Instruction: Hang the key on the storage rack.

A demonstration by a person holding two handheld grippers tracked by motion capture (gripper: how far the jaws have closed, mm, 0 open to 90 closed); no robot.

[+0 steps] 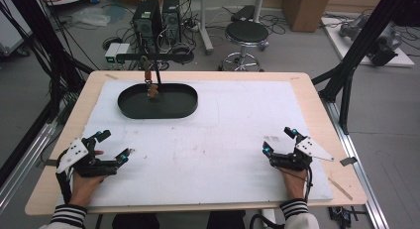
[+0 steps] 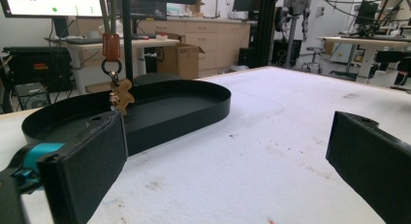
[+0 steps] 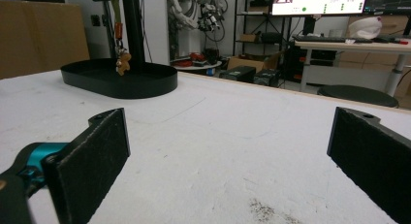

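Resting on the white mat (image 1: 208, 140), left tongs (image 1: 115, 145) and right tongs (image 1: 277, 140) both gape wide, holding nothing.

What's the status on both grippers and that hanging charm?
Left gripper open, right gripper open, both low over the white mat. Gingerbread charm hangs over the black tray. Path between looks unobstructed.

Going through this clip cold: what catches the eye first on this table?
The black oval tray at the far left of the white-covered table, with a small brown gingerbread-man charm dangling over it from an orange clip on a black stand. Nearer the person, the left tongs and right tongs rest at the near corners, both open and holding nothing.
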